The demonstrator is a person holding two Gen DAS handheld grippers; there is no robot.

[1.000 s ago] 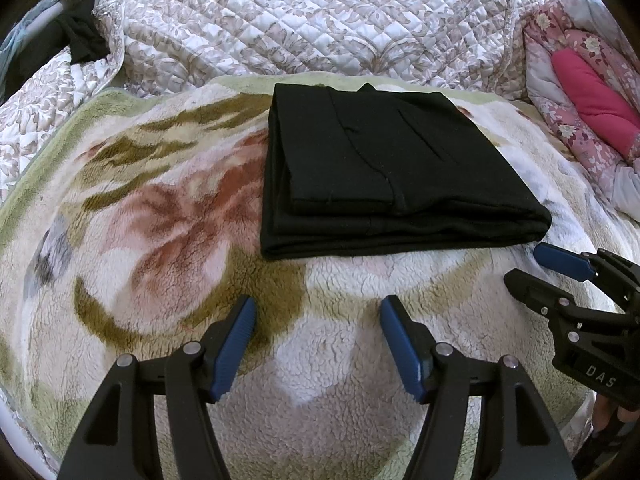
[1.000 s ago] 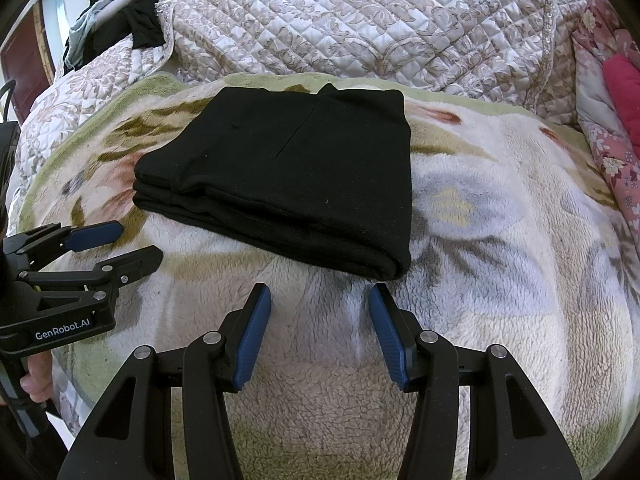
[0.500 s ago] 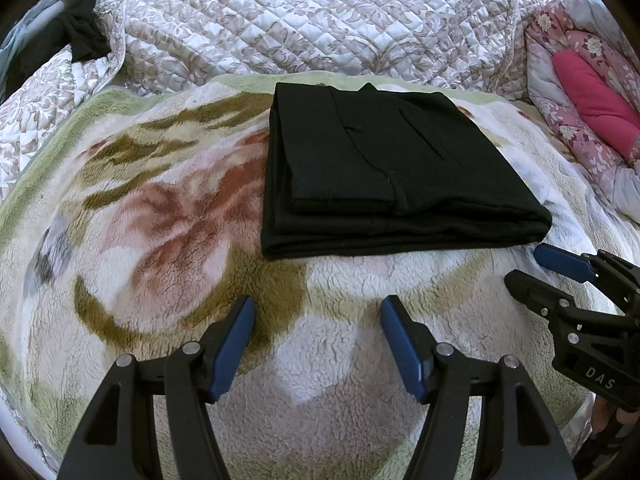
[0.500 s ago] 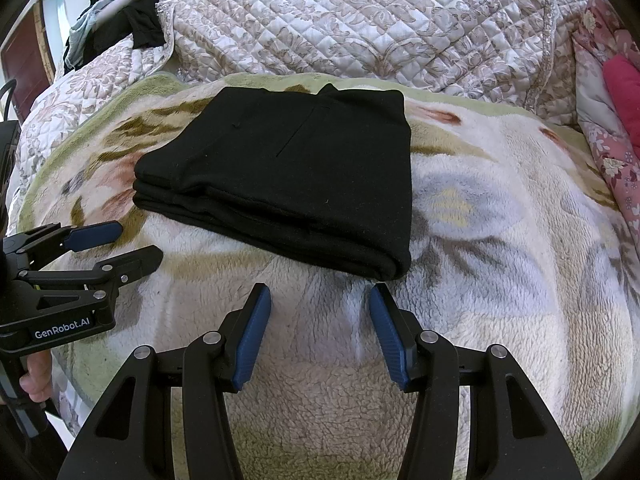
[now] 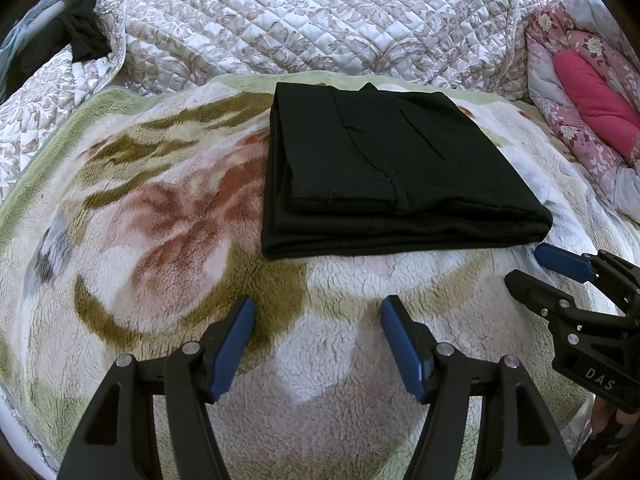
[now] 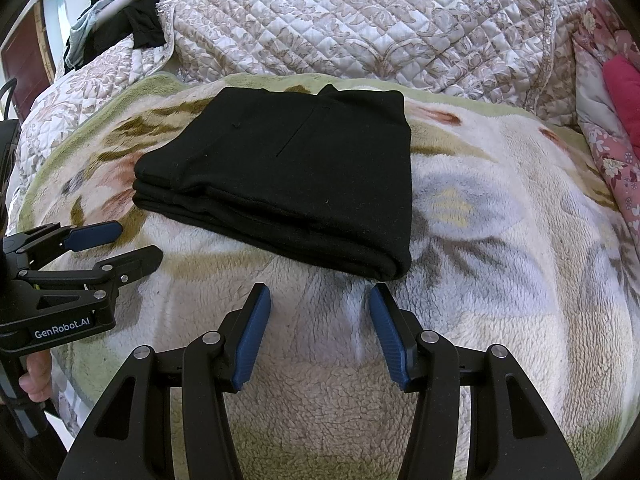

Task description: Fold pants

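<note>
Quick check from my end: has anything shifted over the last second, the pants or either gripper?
Nothing visibly changed. The folded black pants lie in the same spot on the fleece blanket, untouched. The left gripper and right gripper hover short of the pants, fingers apart with nothing between them, just as before.

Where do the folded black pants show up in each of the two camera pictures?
Left wrist view: black pants lie centre, slightly right, beyond the open fingers.
Right wrist view: black pants lie centre-left, their near corner just ahead of the fingers.
Shared landmark: the quilted bedspread behind them.
</note>
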